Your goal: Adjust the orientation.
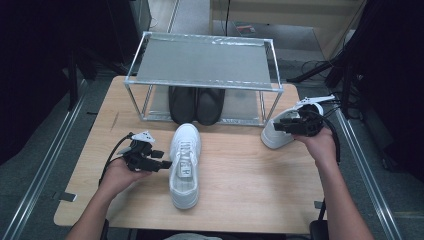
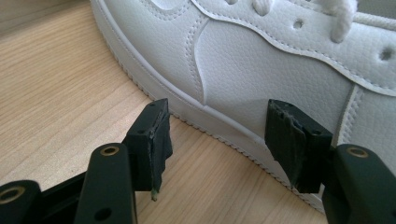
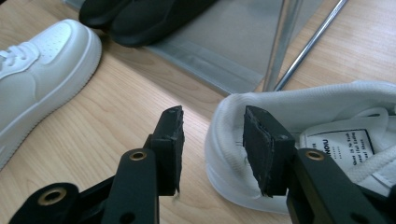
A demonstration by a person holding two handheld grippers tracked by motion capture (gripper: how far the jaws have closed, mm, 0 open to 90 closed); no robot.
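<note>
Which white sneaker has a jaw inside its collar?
The white sneaker by the rack's right leg: the right gripper straddles its heel collar, jaws open. The centre sneaker only has the left gripper beside its sole.

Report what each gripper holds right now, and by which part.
Nothing is held. The left gripper stands open beside the middle white sneaker; the right gripper is open, its jaws straddling the heel collar of the second white sneaker, not clamped.

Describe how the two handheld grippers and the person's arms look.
Both the left gripper and the right gripper are black, each topped by a pale grey three-cornered plate and trailing a black cable. Up close, the jaws are black bars with brass-ringed holes and worn, ridged pads. The forearms are bare, with no sleeves in view.
</note>
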